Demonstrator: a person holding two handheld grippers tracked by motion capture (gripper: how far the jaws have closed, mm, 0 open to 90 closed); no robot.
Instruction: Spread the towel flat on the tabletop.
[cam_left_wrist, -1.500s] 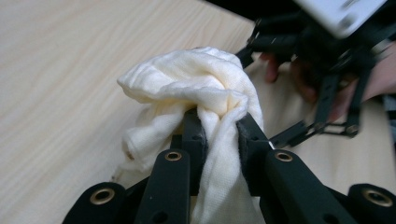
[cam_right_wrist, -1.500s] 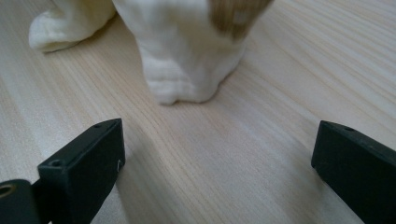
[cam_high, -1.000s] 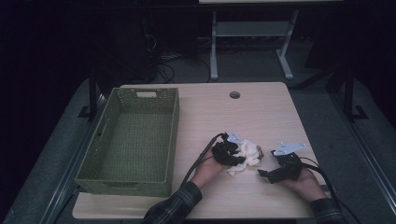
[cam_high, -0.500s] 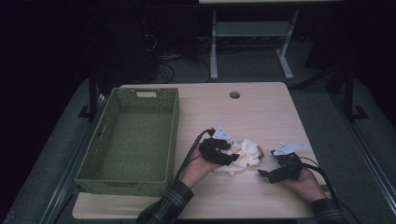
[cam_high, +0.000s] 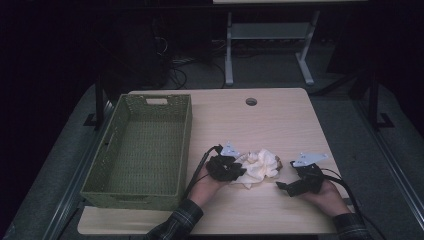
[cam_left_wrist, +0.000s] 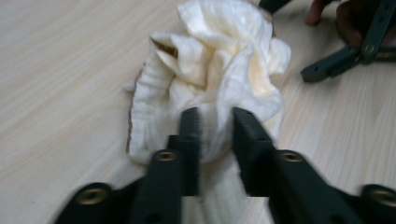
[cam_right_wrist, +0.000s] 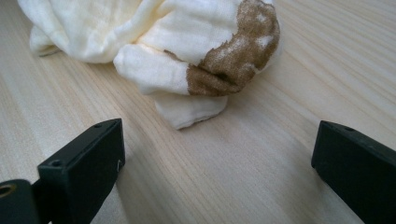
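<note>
High view: a crumpled cream cloth (cam_high: 260, 167) lies on the wooden surface (cam_high: 260, 122) in the lower middle of the frame, right of the green woven basket (cam_high: 145, 150). The left tongs (cam_high: 239, 172) sit at the cloth's left edge; the right tongs (cam_high: 280, 186) rest on the surface just right of it, apart from the cloth.

Left gripper view: the left tongs (cam_left_wrist: 215, 135), at lower centre, have just been closing and now pinch a fold of the cloth (cam_left_wrist: 210, 79), which bunches up toward the top of the frame.

Right gripper view: the right tongs (cam_right_wrist: 219, 158) stand spread wide at the bottom corners, nothing between them. The cloth (cam_right_wrist: 140, 32) lies across the top, with a brown patch (cam_right_wrist: 238, 51) at upper right.
</note>
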